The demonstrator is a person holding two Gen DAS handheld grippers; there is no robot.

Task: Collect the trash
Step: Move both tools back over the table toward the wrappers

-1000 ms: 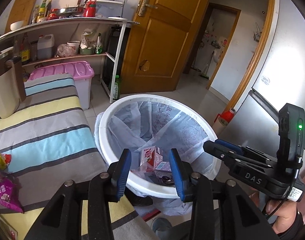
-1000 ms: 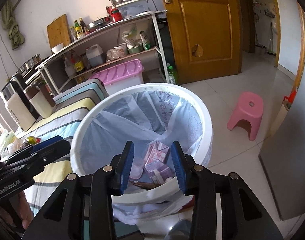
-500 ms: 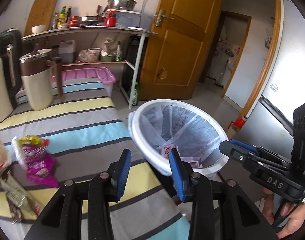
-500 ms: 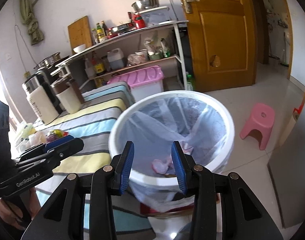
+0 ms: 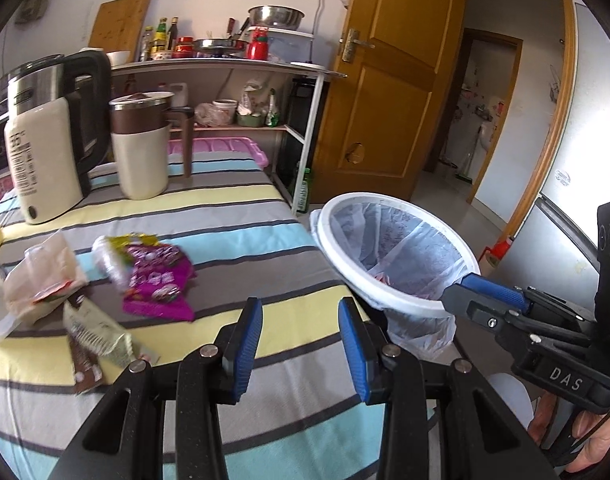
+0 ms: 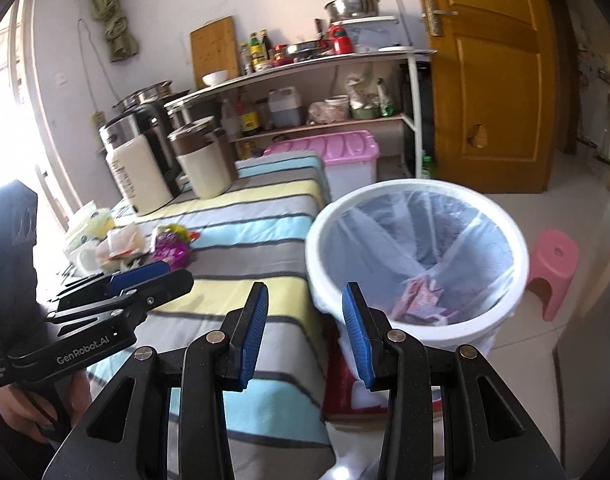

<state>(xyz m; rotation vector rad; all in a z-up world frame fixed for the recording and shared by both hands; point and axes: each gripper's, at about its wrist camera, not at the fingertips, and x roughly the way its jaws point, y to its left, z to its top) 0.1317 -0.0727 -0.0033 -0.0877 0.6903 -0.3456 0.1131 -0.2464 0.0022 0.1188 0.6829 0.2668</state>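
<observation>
A white bin (image 5: pixel 397 300) lined with a clear bag stands by the striped table's right edge and holds pink cartons (image 6: pixel 419 300); it also shows in the right wrist view (image 6: pixel 517 280). Trash lies on the table's left part: a purple snack wrapper (image 5: pixel 157 280), a beige paper bag (image 5: pixel 45 276) and a flat brown-and-cream wrapper (image 5: pixel 93 340). My left gripper (image 5: pixel 301 344) is open and empty above the table, right of the wrappers. My right gripper (image 6: pixel 305 328) is open and empty over the table edge beside the bin.
Two kettles (image 5: pixel 49 136) (image 5: pixel 143 144) stand at the table's back. A shelf rack (image 6: pixel 325 80) with bottles and pots, a pink storage box (image 6: pixel 337 152), a wooden door (image 6: pixel 493 80) and a pink stool (image 6: pixel 555 268) lie beyond. A fridge (image 5: pixel 561 240) is on the right.
Both grippers have swung left from above the bin towards the striped table. The wrappers have come into the left wrist view. Both stayed open and empty.
</observation>
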